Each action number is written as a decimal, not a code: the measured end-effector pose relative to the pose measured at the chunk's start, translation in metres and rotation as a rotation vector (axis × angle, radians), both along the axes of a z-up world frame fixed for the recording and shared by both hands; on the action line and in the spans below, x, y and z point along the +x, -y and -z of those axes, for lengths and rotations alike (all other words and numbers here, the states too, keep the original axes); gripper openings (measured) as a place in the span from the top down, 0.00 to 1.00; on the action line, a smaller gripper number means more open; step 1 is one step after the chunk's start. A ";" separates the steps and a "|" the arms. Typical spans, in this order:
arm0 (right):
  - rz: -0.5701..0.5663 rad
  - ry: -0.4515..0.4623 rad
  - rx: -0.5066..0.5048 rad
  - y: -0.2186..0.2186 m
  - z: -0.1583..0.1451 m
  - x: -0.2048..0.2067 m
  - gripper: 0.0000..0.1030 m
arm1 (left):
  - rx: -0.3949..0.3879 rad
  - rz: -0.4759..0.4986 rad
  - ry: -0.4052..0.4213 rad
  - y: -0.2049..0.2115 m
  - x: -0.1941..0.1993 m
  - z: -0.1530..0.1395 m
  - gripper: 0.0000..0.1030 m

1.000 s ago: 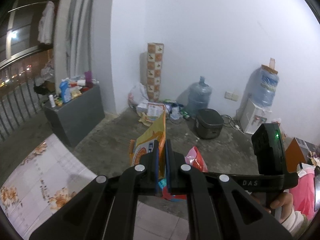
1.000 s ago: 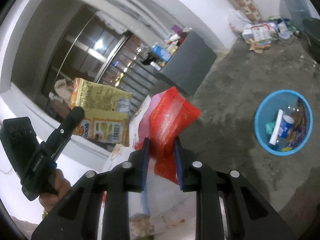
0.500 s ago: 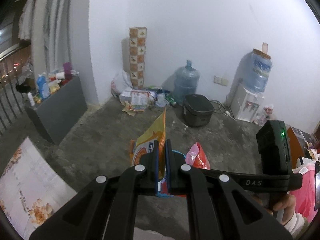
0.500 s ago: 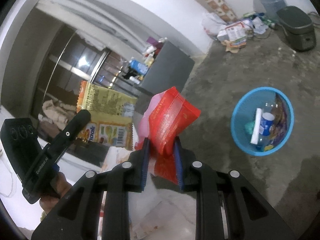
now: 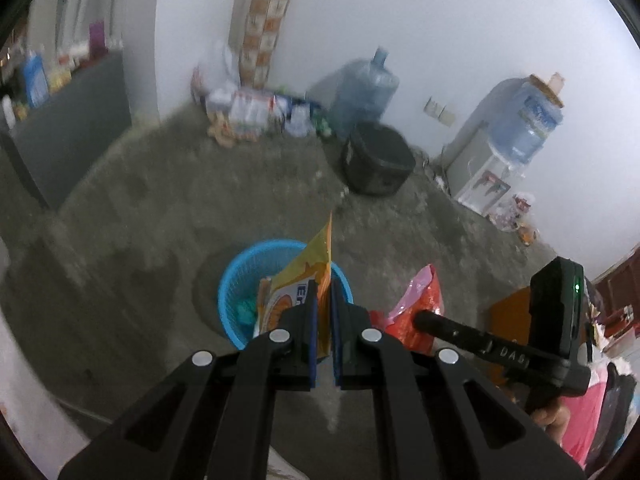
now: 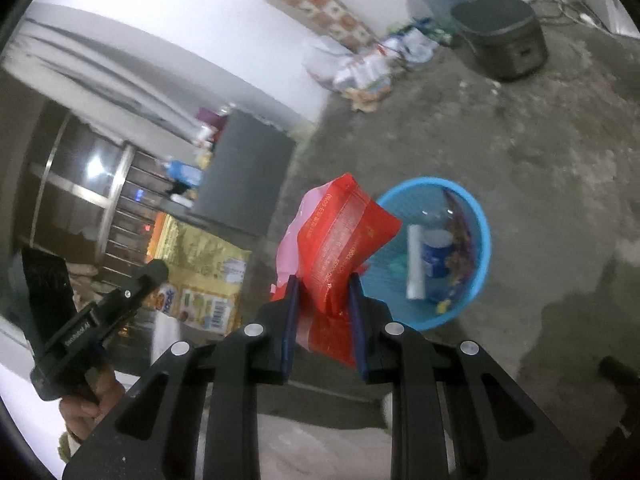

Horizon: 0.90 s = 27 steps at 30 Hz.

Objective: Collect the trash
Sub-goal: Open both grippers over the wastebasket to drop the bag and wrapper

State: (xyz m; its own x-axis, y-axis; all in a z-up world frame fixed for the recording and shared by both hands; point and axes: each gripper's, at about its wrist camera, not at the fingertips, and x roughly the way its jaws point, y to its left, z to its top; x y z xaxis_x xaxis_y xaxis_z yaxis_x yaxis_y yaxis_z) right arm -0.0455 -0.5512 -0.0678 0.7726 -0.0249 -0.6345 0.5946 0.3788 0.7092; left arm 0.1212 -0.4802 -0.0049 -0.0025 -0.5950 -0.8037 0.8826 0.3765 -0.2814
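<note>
My left gripper [image 5: 324, 308] has its flat blue pads pressed nearly together on a yellow-orange snack wrapper [image 5: 302, 280], a thin glossy foil pouch that stands up between the pads with a sharp pointed corner at the top. Seen from my right wrist camera, the same yellow-orange snack wrapper [image 6: 200, 276] shows its printed back with a barcode, off to the left of my right gripper.

My right gripper [image 6: 324, 292] pinches a red snack packet [image 6: 344, 240], crinkled shiny plastic with white print and a pale pink inner face; the pads sit apart by the packet's thickness and squeeze its lower part, while the upper part fans out above them. From the left wrist camera that red snack packet [image 5: 416, 312] sits just right of my left gripper.

The round blue plastic basket [image 5: 236, 280] with a perforated wall stands on the rough grey concrete floor [image 5: 160, 208], directly ahead of and below the left fingertips. In the right view the blue plastic basket [image 6: 476, 216] lies just ahead and to the right of the red packet, already holding a white rolled item, a blue-and-white cup and a dark wrapper.

Further ahead a squat dark rice cooker [image 5: 378, 162] sits beside a translucent blue water jug [image 5: 366, 92].
</note>
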 end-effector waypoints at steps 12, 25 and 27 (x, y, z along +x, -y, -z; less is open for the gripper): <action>-0.071 -0.218 0.095 0.047 0.095 0.068 0.44 | 0.135 -0.026 -0.105 0.063 0.034 0.089 0.53; -0.034 -0.206 -0.034 0.025 0.039 0.049 0.38 | -0.010 -0.072 -0.010 0.010 0.035 -0.001 0.43; -0.046 -0.181 -0.078 0.014 0.018 0.048 0.38 | -0.057 -0.080 0.019 -0.016 0.033 -0.033 0.43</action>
State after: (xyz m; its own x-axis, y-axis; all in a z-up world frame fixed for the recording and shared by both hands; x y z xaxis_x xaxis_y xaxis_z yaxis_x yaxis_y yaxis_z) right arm 0.0028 -0.5649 -0.0855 0.6472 -0.0466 -0.7609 0.6907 0.4581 0.5595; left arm 0.1543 -0.4646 0.0284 0.0618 -0.6376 -0.7679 0.8558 0.4298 -0.2880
